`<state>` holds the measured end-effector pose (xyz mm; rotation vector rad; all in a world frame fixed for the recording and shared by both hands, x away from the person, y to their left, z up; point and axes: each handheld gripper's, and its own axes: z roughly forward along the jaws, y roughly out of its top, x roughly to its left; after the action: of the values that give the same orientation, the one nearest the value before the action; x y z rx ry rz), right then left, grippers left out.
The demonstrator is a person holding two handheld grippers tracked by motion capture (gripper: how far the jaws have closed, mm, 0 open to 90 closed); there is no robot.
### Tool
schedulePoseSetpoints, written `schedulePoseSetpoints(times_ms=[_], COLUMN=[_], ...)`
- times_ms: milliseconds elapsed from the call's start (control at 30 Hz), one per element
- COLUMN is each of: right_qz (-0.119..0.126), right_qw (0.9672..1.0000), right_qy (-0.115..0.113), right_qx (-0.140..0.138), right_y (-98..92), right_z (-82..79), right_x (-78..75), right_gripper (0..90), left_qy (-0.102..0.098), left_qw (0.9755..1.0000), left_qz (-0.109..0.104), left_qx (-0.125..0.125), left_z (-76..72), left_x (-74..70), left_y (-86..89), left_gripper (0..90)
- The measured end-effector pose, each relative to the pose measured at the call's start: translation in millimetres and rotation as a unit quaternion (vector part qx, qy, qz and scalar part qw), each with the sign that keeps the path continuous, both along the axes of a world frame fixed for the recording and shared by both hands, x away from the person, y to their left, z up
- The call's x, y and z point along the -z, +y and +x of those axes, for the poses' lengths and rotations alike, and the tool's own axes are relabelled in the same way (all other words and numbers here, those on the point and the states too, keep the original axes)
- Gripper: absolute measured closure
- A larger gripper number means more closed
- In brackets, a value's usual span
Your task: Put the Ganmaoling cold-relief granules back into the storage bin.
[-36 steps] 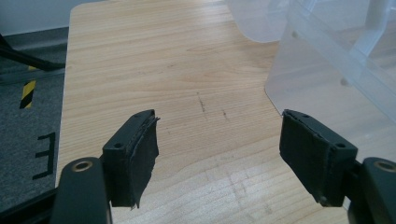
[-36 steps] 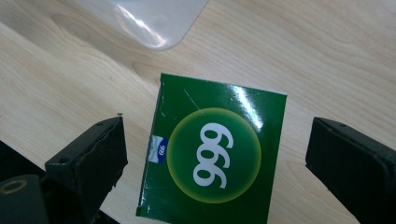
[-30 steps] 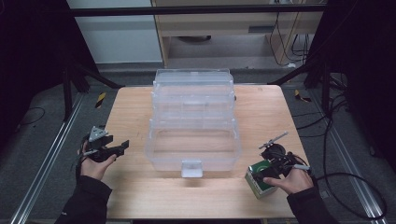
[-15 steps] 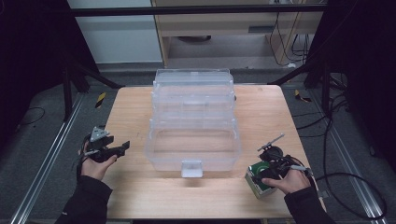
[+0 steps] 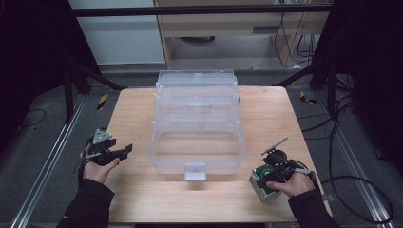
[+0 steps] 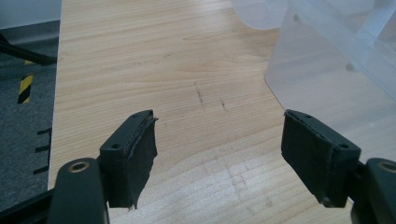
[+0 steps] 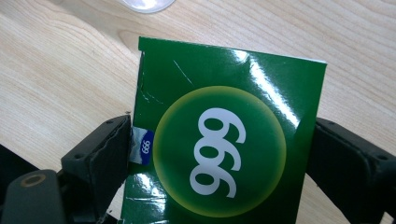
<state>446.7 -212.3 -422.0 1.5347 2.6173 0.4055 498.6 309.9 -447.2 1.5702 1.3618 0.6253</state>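
Squarely between the right gripper's (image 7: 219,154) jaws sits the green box (image 7: 224,135).

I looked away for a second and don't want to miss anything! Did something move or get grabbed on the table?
Almost nothing changed. The right gripper stays closed around the glossy green cardboard box at the near right of the wooden table, perhaps shifted a touch nearer the edge. The left gripper still hovers open and empty at the left. The clear plastic tiered storage box has not moved.
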Motion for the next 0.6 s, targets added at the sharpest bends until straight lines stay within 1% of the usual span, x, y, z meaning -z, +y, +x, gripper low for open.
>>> schedulePoseSetpoints(times_ms=[100, 200, 433, 600], right_qz=[-0.005, -0.010, -0.025, -0.029], right_qw=[1.0000, 0.9999, 0.9993, 0.9988], right_qy=[0.004, 0.011, 0.026, 0.036], right_qx=[0.000, 0.001, -0.007, -0.013], right_y=[1.0, 2.9, 6.0, 6.2], right_z=[0.8, 1.8, 3.9, 4.9], right_x=[1.0, 2.4, -1.1, -2.9], right_gripper=[11.6, 12.8, 16.8, 17.7], left_qy=[0.002, 0.002, 0.003, 0.004], left_qw=[1.0000, 1.0000, 1.0000, 1.0000], left_qz=[0.005, 0.004, 0.004, 0.005], left_qx=[0.003, 0.003, 0.004, 0.004], left_z=[0.0, -0.1, 0.2, 0.0], left_x=[0.3, 0.1, 0.7, 0.9], left_y=[0.4, 0.1, -0.2, -0.5], left_gripper=[25.6, 25.6, 25.6, 25.6])
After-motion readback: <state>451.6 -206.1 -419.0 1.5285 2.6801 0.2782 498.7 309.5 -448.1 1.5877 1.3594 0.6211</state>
